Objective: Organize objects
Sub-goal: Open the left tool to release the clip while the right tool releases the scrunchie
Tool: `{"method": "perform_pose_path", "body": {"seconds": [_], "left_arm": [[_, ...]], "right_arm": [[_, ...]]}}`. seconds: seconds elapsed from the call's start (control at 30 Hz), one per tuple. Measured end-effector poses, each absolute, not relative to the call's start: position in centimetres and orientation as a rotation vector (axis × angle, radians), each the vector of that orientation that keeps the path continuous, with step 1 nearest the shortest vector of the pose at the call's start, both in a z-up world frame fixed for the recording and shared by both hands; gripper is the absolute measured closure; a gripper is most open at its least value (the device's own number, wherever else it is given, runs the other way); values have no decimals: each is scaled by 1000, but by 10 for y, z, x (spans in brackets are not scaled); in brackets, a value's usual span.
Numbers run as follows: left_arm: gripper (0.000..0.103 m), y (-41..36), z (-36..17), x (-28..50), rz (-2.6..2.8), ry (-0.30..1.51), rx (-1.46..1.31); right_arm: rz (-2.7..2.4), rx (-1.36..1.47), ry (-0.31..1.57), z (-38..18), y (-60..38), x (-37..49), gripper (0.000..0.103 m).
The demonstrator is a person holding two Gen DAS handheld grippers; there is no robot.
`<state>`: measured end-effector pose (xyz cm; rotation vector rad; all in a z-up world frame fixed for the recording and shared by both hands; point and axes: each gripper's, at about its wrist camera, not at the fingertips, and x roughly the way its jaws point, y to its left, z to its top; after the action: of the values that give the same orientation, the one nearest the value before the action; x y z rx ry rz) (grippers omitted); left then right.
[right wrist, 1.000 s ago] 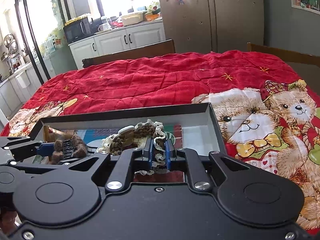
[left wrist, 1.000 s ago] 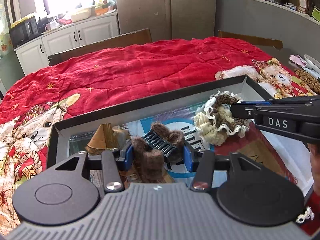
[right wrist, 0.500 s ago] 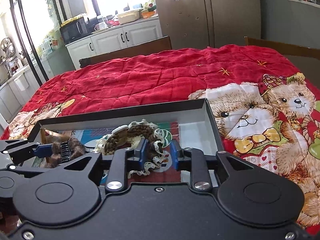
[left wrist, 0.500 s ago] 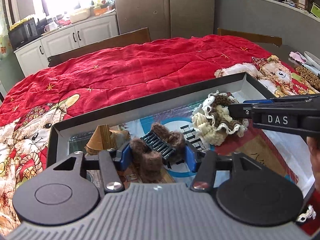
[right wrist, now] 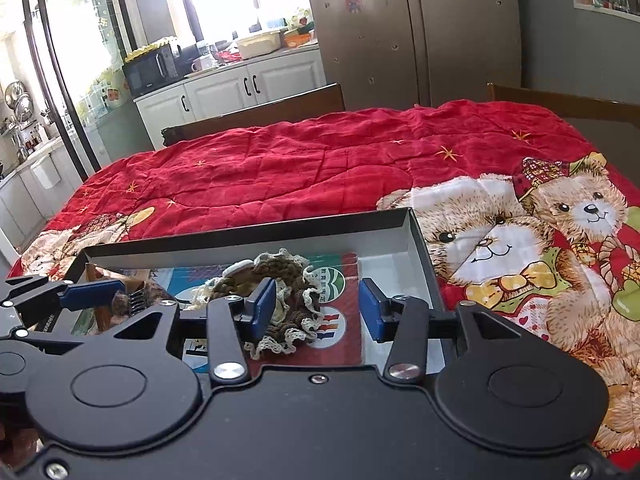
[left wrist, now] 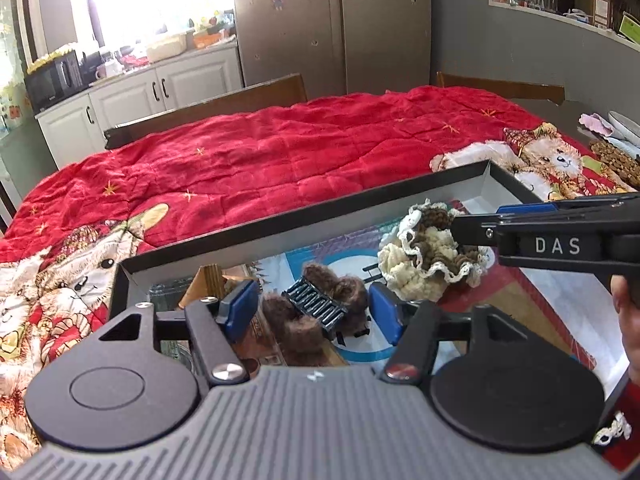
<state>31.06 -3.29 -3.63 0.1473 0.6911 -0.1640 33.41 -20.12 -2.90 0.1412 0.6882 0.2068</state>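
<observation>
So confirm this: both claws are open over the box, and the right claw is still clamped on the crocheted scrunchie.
Not clamped. In the right wrist view the right claw is open, and the crocheted scrunchie lies loose in the box by its left pad. The left claw is open too.

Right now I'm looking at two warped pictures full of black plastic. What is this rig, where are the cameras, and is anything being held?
A person holds hand tongs, one per hand; each carries a wide-angle camera looking along its blue-padded fingers. The left view shows the left tongs open around a furry brown hair clip. The right view shows the right tongs open, a crocheted scrunchie against the left pad. Both items lie in a shallow black box on a red bear-print quilt. Nothing is gripped.
</observation>
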Motion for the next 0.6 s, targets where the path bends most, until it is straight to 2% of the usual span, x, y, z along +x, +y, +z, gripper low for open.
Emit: {"method": "perform_pose_path", "body": {"seconds": [0.13,0.6], "left_arm": [[17,-33,-31,300,-165,646,149],[14,-23,-8,268,-178,620,122]], "right_arm": [[220,158,690,-28,-202,331,56],[253,121,653,-6,-193,301,54]]}}
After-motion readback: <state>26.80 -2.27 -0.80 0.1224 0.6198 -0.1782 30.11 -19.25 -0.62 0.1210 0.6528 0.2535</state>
